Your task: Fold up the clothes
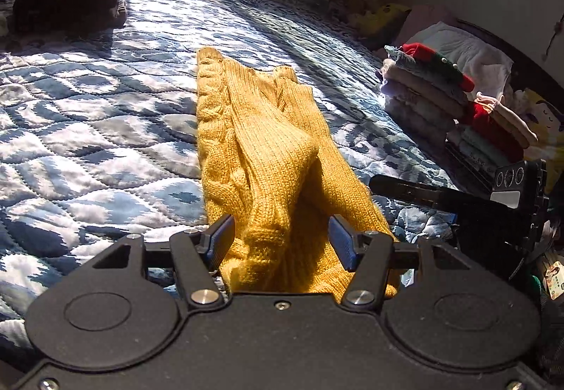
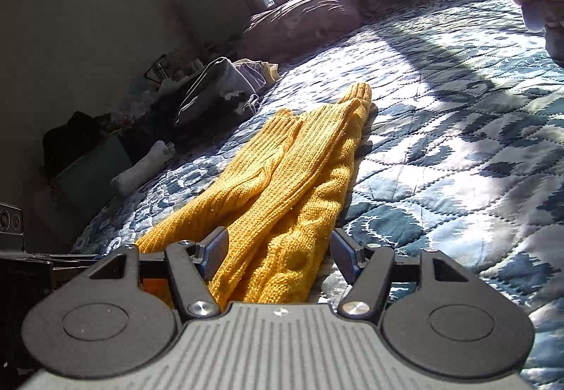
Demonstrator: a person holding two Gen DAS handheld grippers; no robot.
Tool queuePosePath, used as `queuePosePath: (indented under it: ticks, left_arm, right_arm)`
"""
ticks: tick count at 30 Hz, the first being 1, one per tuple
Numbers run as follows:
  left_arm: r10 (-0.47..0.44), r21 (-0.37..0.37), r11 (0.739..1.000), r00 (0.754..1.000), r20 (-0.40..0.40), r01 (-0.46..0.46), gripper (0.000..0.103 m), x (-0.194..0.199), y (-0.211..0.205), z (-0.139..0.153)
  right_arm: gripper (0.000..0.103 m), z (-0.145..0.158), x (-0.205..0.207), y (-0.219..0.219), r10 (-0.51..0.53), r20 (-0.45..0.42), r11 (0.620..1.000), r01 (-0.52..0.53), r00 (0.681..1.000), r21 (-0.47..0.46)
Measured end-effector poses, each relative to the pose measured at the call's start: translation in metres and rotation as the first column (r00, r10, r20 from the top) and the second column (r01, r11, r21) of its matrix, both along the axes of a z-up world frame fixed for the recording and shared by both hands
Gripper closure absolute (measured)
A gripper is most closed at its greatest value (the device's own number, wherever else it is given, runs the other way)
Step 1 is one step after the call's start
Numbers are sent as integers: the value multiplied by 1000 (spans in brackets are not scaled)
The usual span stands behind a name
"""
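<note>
A yellow sweater (image 1: 268, 150) lies in a long narrow strip on the bed (image 1: 98, 115). The left hand-held gripper (image 1: 282, 238) stands wide, its near end bunched between the blue pads. The right hand-held gripper (image 2: 278, 249) is wide too, straddling the sweater's near end. Folded clothes (image 1: 430, 97) are stacked to the right.
</note>
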State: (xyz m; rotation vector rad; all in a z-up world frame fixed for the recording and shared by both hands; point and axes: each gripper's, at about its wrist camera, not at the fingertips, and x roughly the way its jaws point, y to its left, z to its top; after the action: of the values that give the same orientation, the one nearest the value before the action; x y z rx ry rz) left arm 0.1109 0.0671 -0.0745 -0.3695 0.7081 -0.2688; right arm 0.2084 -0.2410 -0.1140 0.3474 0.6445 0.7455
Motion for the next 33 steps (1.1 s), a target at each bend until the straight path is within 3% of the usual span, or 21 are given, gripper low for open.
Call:
queuePosePath:
  ticks: [9,17,22,28,33]
  left_arm:
    - [37,-30,999,999,10,-37,46,86,23,10]
    - [33,-78,996,999,20,-31,46,160,42,-3]
    - [12,-112,994,1000,9,-11,56,184,49,-17]
    - [-8,-137,991,1000,3,8,68,202,51,-25]
    - [-42,-100,994,999,5,42,74,214,35,-25]
  right_arm:
    - [38,11,45,27,-21,25,998,19,999,61]
    - [39,-2,97,34,-88,-17,995,89,996,42]
    - [39,-14,121,37,-106,-55,994,108,993,30]
    - [39,-18,119,53,-72,-30,997,71,997,-38]
    - [38,-20,118,55,-78,-22,996,77,997,-51]
